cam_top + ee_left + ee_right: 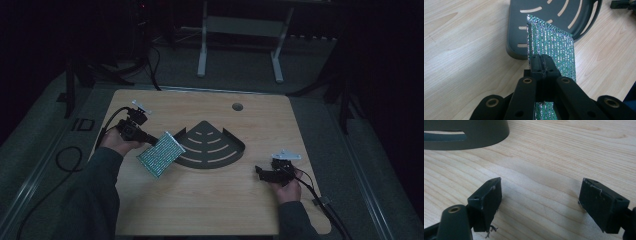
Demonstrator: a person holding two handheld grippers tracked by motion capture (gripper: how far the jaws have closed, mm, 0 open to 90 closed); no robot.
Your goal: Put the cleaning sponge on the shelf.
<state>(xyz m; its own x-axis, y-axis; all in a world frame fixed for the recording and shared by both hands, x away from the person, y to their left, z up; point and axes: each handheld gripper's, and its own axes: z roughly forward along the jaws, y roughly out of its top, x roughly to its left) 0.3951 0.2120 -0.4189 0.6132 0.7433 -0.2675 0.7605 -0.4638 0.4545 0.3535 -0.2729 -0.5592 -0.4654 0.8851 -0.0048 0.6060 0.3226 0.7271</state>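
- L gripper (541, 62) clamped on glittery green sponge pad (554, 47), held over near edge of dark slotted corner tray (584, 22).
- Carry it further over tray centre, lower flat, then release.
- R gripper (540, 202) wide, nothing between jaws, parked on table (564, 150).

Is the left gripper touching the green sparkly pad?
Touching. In the left gripper view, the left gripper has its jaws shut on the green sparkly pad, gripping its edge with no gap.

Grey slotted tray (235, 155) on wooden table (210, 200)
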